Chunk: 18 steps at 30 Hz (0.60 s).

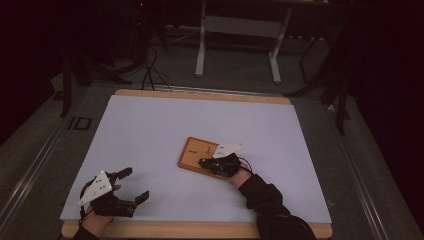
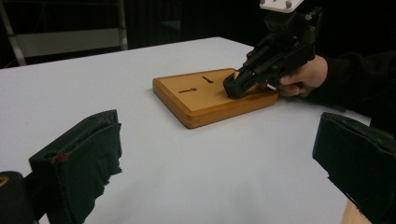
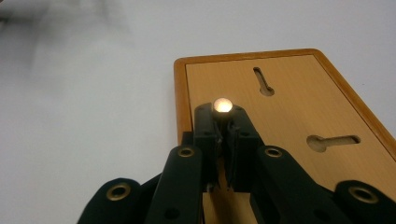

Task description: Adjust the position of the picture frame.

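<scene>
Two tools are in our hands at the worktop (image 1: 150, 125), which has a pale sheet over it. We hold the right tool (image 1: 202, 162) over the wooden board (image 1: 192, 150), near the board's right end in the high view. Its jaws are closed together on a small round-headed metal pin (image 3: 222, 106). In the right gripper view we see the shiny head of the pin between the two jaw tips, and it stands just above the board surface. We cannot tell if the pin touches the wood.

The board lies flat, a little right of the middle of the worktop. It has a raised rim and two keyhole-shaped slots (image 3: 263, 80) in its face. Both slots are beside the pin, apart from it.

Our left tool (image 1: 135, 184) rests low at the near left corner of the worktop, well apart from the board. Its jaws stand wide open and hold nothing. In the left gripper view they point toward the board (image 2: 205, 95) and the right tool (image 2: 236, 86).
</scene>
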Tool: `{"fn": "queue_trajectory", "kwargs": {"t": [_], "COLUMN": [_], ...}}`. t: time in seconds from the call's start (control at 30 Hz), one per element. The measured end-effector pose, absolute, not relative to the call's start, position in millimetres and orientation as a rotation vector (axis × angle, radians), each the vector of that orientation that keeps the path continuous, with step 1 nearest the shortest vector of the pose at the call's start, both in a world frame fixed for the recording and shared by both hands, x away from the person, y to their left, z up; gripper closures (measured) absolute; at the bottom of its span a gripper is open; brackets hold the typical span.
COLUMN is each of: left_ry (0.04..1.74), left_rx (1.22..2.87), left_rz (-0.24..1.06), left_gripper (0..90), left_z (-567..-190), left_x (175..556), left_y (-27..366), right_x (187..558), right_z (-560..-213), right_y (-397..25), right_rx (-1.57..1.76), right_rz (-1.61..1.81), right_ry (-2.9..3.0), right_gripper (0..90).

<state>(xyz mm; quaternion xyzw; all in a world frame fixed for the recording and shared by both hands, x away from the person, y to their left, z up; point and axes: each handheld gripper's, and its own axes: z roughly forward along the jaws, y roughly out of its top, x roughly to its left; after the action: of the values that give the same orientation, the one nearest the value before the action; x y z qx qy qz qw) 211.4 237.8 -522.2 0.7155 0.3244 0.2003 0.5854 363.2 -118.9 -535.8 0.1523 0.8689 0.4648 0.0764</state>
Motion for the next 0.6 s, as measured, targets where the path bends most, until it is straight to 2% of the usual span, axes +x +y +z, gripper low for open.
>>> {"fn": "queue_trajectory", "kwargs": {"t": [0.2, 0.3, 0.6], "left_ry": [0.752, 0.752, 0.737], "left_rx": [1.669, 1.674, 1.684], "left_rz": [0.468, 0.471, 0.453], "left_gripper": [1.5, 1.5, 1.5], "left_z": [-522.0, -522.1, -520.9], "left_x": [211.3, 211.1, 210.0], "left_y": [237.6, 236.5, 229.7], "right_x": [363.3, 362.4, 349.4], "right_z": [-535.6, -532.0, -518.0], "right_y": [-119.1, -121.7, -149.2], "right_rx": [0.461, 0.461, 0.445], "right_rz": [1.394, 1.423, 1.405], "right_ry": [2.607, 2.608, 2.573], "right_gripper": [83.7, 76.2, 70.7]}}
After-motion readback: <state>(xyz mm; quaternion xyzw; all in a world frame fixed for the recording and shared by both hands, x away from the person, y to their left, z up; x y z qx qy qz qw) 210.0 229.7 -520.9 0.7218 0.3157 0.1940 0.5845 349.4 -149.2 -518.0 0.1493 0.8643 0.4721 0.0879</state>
